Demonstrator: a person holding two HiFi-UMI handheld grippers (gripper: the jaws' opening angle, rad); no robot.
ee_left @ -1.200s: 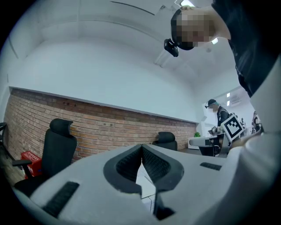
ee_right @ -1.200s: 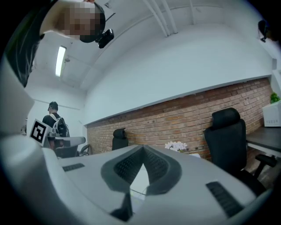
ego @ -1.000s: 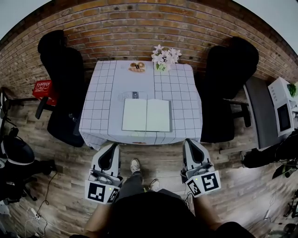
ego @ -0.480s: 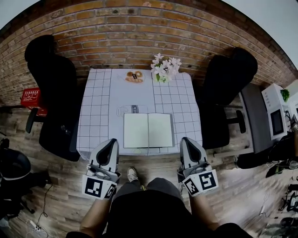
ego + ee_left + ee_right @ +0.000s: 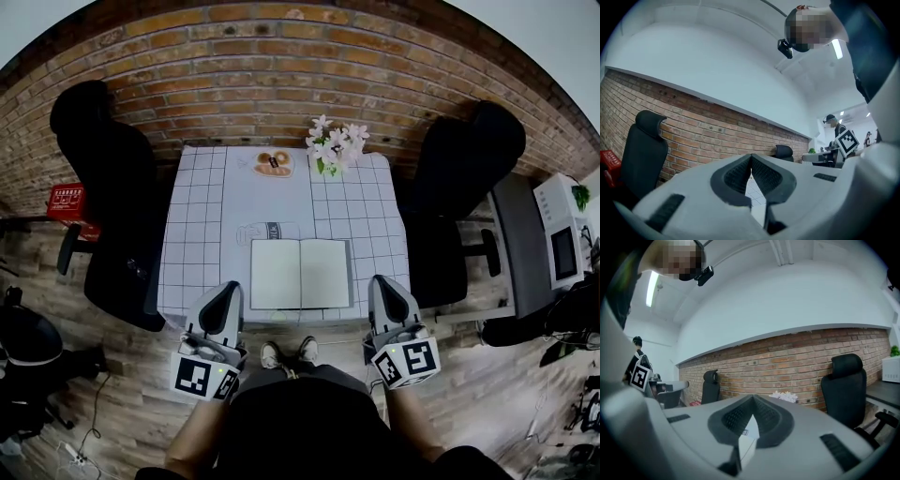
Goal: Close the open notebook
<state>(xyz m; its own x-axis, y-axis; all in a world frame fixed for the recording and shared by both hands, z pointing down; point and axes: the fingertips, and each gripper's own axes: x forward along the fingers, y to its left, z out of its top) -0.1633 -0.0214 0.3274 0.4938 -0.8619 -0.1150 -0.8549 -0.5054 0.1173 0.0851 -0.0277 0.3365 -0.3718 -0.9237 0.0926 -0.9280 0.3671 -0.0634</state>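
Open notebook point(image 5: 300, 273) lies flat, pages up, at near edge of worktop point(image 5: 202, 234). Left gripper point(image 5: 228, 291) just left of notebook, right gripper point(image 5: 382, 282) just right. Both pinched together, empty, flanking it, likely poised to flip one side over.

The table point(image 5: 192, 244) is being backed by a brick wall point(image 5: 281, 56). It is being flanked by black chairs point(image 5: 117, 187).

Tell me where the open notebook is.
In the head view, the open notebook lies centred at the table's near edge, opposite the flowers.
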